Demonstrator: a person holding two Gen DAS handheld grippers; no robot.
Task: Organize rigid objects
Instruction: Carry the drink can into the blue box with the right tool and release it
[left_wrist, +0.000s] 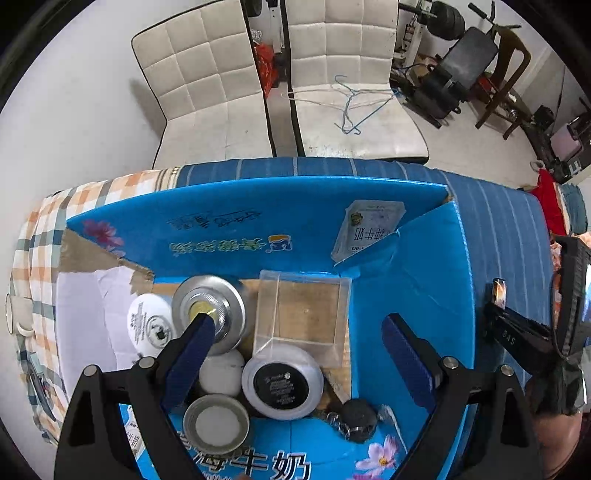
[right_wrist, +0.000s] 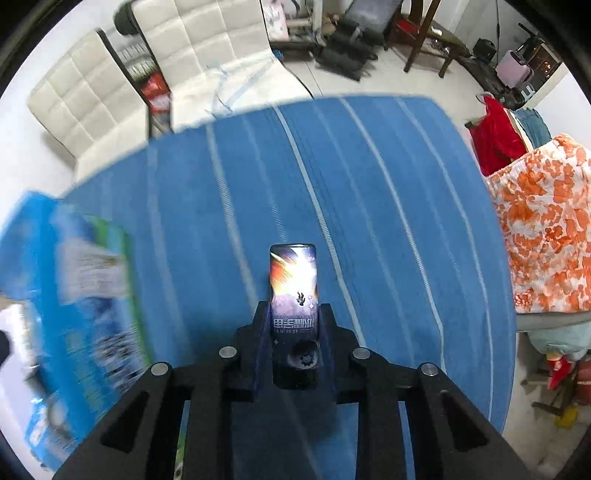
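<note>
- The lighter (right_wrist: 293, 295), small, stiff and likely light with slick printed sides, sits clamped in the right gripper (right_wrist: 293, 321) above the blue striped cloth (right_wrist: 369, 184).
- Gripping its flat sides should suit it.
- The left gripper (left_wrist: 299, 332) hangs with jaws wide over the blue box (left_wrist: 413, 258), left of the lighter.

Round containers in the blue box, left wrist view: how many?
5, more may be hidden: silver can at the back, white tub left, white ball-like one, black-lidded jar centre, grey-rimmed lid nearest.
</note>
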